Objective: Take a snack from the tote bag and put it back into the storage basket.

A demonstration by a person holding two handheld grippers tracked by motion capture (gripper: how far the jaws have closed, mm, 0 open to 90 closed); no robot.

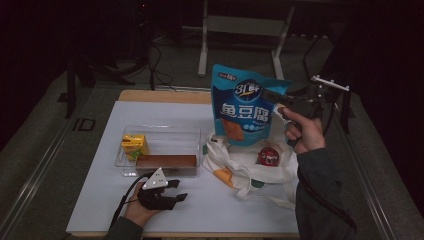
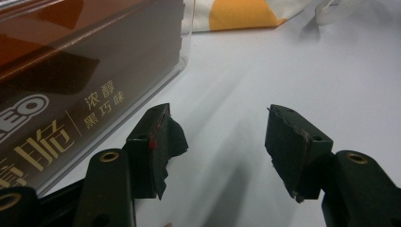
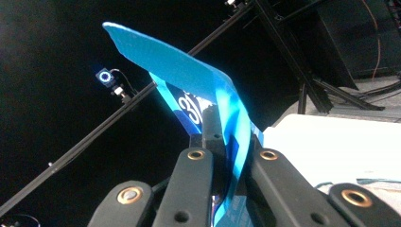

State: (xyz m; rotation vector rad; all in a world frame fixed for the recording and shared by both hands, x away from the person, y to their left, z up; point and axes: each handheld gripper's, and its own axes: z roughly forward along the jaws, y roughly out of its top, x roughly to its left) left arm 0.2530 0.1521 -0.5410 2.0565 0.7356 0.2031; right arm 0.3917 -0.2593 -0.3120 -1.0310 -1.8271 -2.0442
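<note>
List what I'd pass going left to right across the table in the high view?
Yellow carton in the clear plastic box → left gripper, jaws open, near the front edge → white tote bag → blue snack pouch → red round item → right gripper, pinching the pouch.

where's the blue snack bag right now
In the high view the blue snack bag is held up at the table's right side, pinched at its right edge by the right gripper, above the white tote bag and the red ball.
</note>
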